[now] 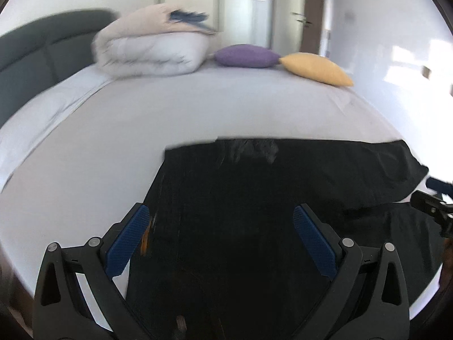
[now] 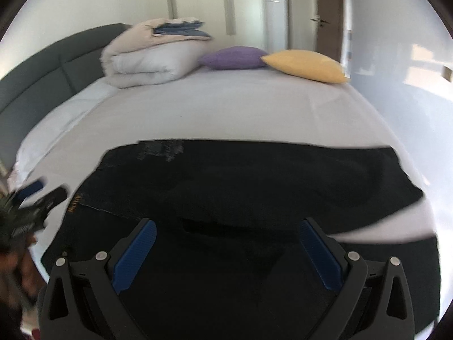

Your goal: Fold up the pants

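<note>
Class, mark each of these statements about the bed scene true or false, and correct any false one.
1. The pants are black. True.
2. The left gripper is clamped shut on fabric. False: its jaws stand wide open.
3. A purple cushion lies beside a yellow cushion. True.
4. The folded duvet lies on the floor. False: it sits on the bed near the headboard.
5. The right gripper is open. True.

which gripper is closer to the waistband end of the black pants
Left. The left gripper hangs open over the waistband end of the black pants, by the orange stitching. The right gripper hangs open farther along, over the legs near the crotch.
</note>
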Tool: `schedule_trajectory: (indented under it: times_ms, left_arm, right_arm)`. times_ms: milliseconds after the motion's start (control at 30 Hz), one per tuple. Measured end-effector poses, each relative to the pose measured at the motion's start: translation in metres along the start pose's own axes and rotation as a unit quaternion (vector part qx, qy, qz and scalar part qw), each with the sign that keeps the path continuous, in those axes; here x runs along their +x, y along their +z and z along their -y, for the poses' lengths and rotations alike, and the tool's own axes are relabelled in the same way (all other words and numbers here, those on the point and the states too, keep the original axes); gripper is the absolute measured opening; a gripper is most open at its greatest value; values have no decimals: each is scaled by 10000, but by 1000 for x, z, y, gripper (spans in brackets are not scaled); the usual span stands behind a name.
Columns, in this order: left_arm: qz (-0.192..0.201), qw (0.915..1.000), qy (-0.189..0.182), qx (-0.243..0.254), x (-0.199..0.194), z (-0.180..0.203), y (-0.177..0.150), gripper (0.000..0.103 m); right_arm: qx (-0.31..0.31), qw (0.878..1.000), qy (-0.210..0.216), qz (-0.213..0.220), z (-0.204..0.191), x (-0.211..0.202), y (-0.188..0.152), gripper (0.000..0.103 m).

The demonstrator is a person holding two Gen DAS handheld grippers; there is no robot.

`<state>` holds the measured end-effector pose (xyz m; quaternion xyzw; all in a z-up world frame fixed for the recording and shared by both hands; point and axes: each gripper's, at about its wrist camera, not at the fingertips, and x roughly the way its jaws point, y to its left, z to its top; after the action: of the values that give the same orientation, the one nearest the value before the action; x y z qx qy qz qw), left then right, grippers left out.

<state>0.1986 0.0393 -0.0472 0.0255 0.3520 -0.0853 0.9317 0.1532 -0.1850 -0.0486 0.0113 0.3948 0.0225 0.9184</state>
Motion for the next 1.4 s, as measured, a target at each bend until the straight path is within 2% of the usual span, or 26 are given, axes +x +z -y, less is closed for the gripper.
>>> schedule_trajectory:
  times_ms: [100, 167, 233, 333, 467, 600, 700, 767, 800, 867, 900, 933, 1033, 1100, 1200, 1333, 1400]
  left_arm:
    - [-127, 9975, -294, 636, 46, -5, 44, 103]
    - [-295, 9940, -549, 900, 84, -11, 71, 103]
    - [-598, 9867, -878, 1232, 130, -18, 97, 102]
    - [-1027, 9771, -931, 1612, 187, -26, 120, 99]
    - [-1568, 9585, -1280, 2007, 239, -27, 123, 97]
    - [-2063, 9368, -1301, 2508, 281, -27, 113, 89]
    - [-2287, 9339, -1533, 2282, 298, -37, 113, 89]
    - [-2402, 9321, -1641, 2160, 305, -43, 114, 81]
    - [-2389, 9310, -1672, 2198, 304, -42, 114, 76]
    - [-2338, 9280, -1742, 2319, 302, -39, 116, 40]
    - [-2312, 9276, -1722, 2374, 304, -38, 121, 32]
    - [-2252, 9290, -1651, 2428, 303, -36, 122, 14]
    - [-1977, 9368, -1508, 2461, 296, -37, 128, 8]
    - [-1560, 9460, -1351, 2500, 277, -34, 121, 7]
    - [-947, 9536, -1170, 2606, 244, -31, 112, 7]
    - [-449, 9560, -1083, 2691, 200, -32, 90, 7]
    - [-297, 9571, -1120, 2656, 192, -37, 84, 7]
  right_arm:
    - [-325, 9981, 531, -16, 10, 15, 18, 103]
    - [-535, 9959, 735, 21, 18, 23, 26, 102]
    - [-729, 9933, 900, 23, 23, 32, 34, 98]
    - [-902, 9895, 1127, -64, 36, 47, 41, 90]
    - [-1016, 9857, 1326, -233, 53, 71, 45, 79]
    - [-1186, 9824, 1376, -437, 59, 95, 50, 71]
    - [-1258, 9799, 1461, -509, 59, 109, 56, 66]
    - [-1320, 9781, 1507, -558, 55, 117, 61, 62]
    - [-1395, 9766, 1526, -584, 51, 123, 65, 58]
    - [-1522, 9744, 1533, -614, 43, 132, 70, 56]
    - [-1591, 9728, 1561, -628, 39, 135, 73, 54]
    - [-1698, 9709, 1567, -625, 33, 139, 78, 53]
    - [-1925, 9675, 1531, -590, 18, 151, 92, 50]
    - [-2037, 9652, 1544, -558, 8, 158, 102, 49]
    - [-2291, 9590, 1582, -537, -8, 165, 112, 49]
    - [-2691, 9481, 1597, -570, -34, 176, 121, 49]
    - [-2887, 9419, 1597, -632, -49, 183, 123, 49]
